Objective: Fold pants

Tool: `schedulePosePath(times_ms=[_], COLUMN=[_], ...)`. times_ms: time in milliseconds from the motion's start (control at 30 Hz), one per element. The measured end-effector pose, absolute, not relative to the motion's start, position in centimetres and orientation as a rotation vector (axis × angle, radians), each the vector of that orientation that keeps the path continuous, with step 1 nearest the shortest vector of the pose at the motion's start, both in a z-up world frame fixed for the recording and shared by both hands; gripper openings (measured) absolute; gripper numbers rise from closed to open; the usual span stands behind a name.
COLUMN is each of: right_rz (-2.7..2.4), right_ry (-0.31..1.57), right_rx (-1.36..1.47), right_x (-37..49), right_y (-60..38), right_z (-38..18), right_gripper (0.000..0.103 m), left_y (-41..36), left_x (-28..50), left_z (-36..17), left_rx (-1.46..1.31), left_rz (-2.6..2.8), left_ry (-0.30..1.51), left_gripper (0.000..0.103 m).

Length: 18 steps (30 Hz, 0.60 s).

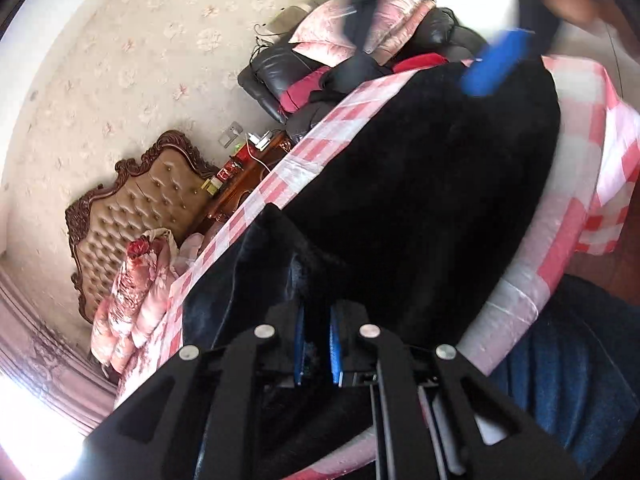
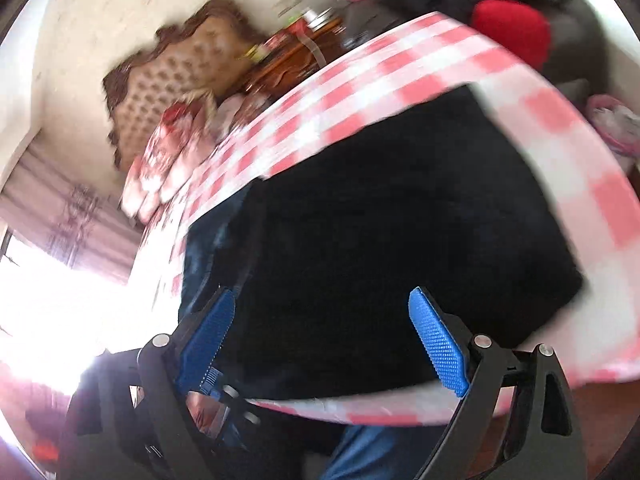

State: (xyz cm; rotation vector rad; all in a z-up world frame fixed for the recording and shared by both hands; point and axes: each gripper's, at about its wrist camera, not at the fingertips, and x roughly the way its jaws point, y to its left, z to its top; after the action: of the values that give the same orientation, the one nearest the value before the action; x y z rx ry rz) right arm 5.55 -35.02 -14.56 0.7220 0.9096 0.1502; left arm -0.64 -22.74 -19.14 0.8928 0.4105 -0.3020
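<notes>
Pants: black, fuzzy fabric, spread flat in broad folded slab, ahead of left gripper; near edge bunched between its narrow-set pads. Below right gripper, between spread fingers.

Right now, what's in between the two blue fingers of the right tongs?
In the right wrist view, the right tongs stand wide open, and only the black pants lying on the checked tablecloth show in the gap.

Round table, pink-white check cloth; black pants flat on top.
</notes>
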Motion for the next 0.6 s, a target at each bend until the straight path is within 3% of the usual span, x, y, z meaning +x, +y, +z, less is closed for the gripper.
schedulePosePath(times_ms=[233,367,467,533,567,600], right_rz=[0.334,0.385,0.378,0.378,0.369,0.358], right_ry=[1.076,1.174,1.201,1.223,1.221,1.218], right_rx=[0.582,0.543,0.513,0.485,0.454,0.431], right_x=[16.7,21.8,24.9,26.5,27.0,27.9], right_y=[-29.1,-26.1,-24.8,-23.9,-23.5,-23.3], right_z=[-13.4,-14.9,-15.8,-16.6,-16.7,-16.9], right_gripper=[0.087,0.073,0.071,0.053,0.016,0.004], left_y=[-24.1,-24.1,-23.9,-24.1,-24.0,-24.2], left_x=[-1.5,-1.8,-1.8,-3.1,-3.3,-3.9], left_z=[-20.9,-21.8,-22.1,-22.8,-22.9,-23.0], left_rx=[0.995,1.033,1.045,1.066,1.086,1.099], left_rz=[-0.301,-0.305,-0.316,-0.318,-0.321,-0.321], left_ry=[0.373,0.349,0.331,0.309,0.287,0.274], left_gripper=[0.013,0.013,0.013,0.013,0.012,0.012])
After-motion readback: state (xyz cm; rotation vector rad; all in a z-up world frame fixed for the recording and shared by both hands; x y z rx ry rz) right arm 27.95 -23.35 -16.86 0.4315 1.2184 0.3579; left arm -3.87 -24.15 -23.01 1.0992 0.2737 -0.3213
